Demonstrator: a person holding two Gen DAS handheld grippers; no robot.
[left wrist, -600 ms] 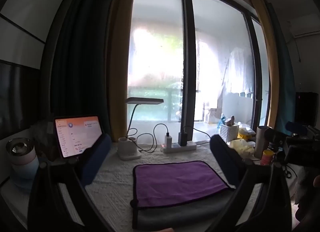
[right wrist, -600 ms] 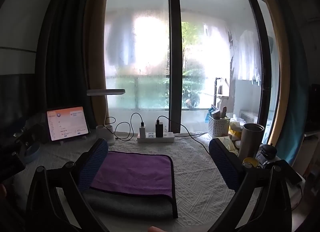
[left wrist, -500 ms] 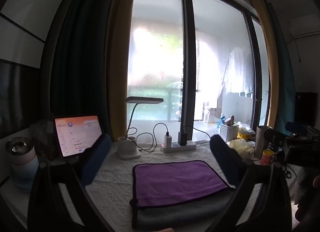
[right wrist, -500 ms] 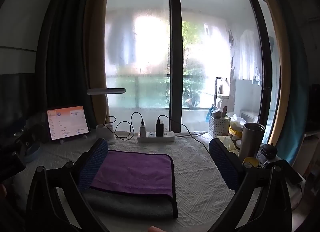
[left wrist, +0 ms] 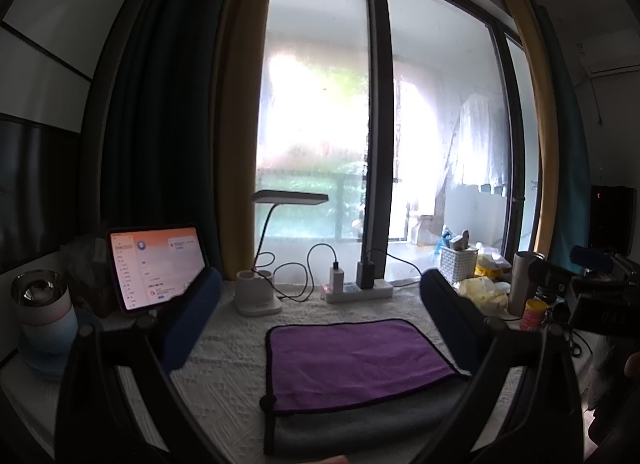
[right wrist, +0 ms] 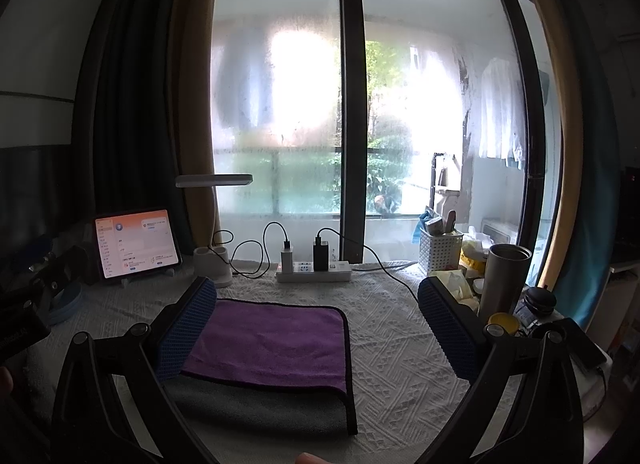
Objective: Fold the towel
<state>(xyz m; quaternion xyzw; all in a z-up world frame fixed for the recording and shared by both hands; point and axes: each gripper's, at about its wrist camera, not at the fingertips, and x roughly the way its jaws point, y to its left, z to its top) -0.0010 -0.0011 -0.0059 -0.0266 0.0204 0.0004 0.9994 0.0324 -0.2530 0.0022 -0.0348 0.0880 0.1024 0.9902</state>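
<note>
The towel [left wrist: 356, 364] lies on the white textured tablecloth, folded over so its purple side lies on top and a grey strip shows along the near edge; it has a black hem. It also shows in the right wrist view [right wrist: 272, 348]. My left gripper [left wrist: 320, 324] is open and empty, held above the table, fingers spread either side of the towel. My right gripper [right wrist: 320, 328] is open and empty, with its left finger [right wrist: 186, 328] over the towel's left edge. The other gripper shows at the right edge [left wrist: 600, 296] of the left view.
Along the back stand a lit tablet [left wrist: 156, 264], a desk lamp [left wrist: 260, 292], a power strip with chargers [left wrist: 356, 288], a white basket [right wrist: 440, 252], a steel tumbler [right wrist: 504, 280] and small jars. A pink cup [left wrist: 44, 312] stands far left.
</note>
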